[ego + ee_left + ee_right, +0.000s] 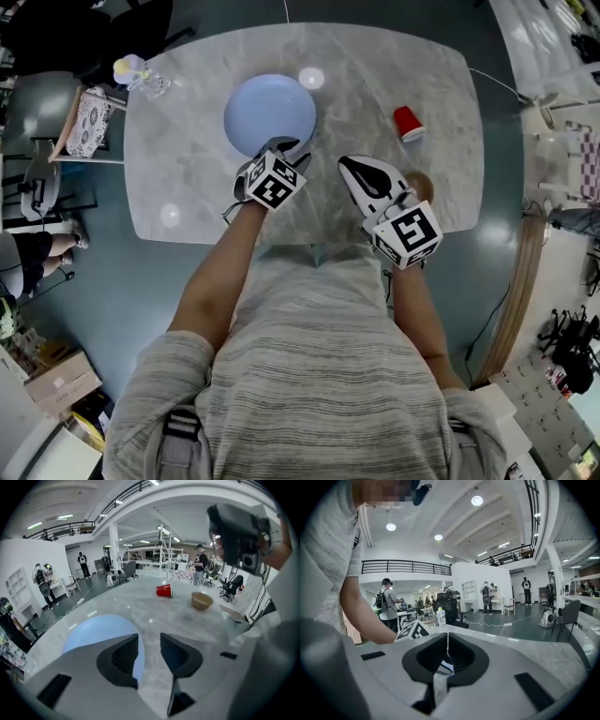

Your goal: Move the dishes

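Head view: the blue plate sits mid-table, straight ahead of my left gripper, whose tips are right at the plate's near rim. My right gripper is off to the side, well apart from the plate and closer to the tan bowl, which peeks out just behind it. The red cup is lying further out. So the left hand is def the nearer one for the plate. Plate's round, so no long axis to line up w/, just gotta catch the rim.

Left gripper view: jaws are spread wide. The plate fills the lower left, and its rim edge runs into the gap beside the left jaw, but the pads aren't pressing on it, so nothing's gripped yet. Imo the next move needs the rim sitting properly between the pads before I squeeze. Bowl and cup are well beyond, across the table.

Right gripper view: jaws pressed together, nothing between them, so it's holding zip. It's looking across the tabletop at the marker cube on my other gripper, w/ a bottle at the far edge. No dish in its line rn.
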`<state>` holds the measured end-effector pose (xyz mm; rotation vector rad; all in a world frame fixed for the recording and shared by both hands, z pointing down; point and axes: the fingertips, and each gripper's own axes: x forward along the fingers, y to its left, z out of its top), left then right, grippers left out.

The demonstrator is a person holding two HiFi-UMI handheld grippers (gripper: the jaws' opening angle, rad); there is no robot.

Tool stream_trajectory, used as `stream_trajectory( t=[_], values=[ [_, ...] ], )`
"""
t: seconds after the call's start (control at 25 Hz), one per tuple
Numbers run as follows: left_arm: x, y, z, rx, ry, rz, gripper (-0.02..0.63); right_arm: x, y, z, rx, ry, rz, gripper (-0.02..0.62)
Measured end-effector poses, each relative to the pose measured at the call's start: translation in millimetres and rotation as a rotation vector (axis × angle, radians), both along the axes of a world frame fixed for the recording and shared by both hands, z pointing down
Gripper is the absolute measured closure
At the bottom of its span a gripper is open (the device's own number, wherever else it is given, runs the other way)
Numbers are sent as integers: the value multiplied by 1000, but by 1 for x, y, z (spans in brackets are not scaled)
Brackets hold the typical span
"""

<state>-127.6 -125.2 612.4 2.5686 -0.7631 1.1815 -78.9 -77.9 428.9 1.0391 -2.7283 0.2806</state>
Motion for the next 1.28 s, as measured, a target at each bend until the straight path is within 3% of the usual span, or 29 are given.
stream_trajectory(
  t=[0.24,0.56,0.72,0.92,1.28],
  values=[
    [-11,0,53,-85,-189,21,440,7,3,5,-17,15,4,575],
    [-18,-4,85,-154,-296,-8,453,32,0,6,-42,21,13,575],
    [-25,-10,96,-152,-350,-24,511,40,-2,10,-58,26,14,575],
    [-14,-8,94,-146,-353,4,525,53,-6,15,-78,30,28,575],
    [71,63,87,-191,-324,196,517,89,-12,15,-87,38,73,575]
  ],
)
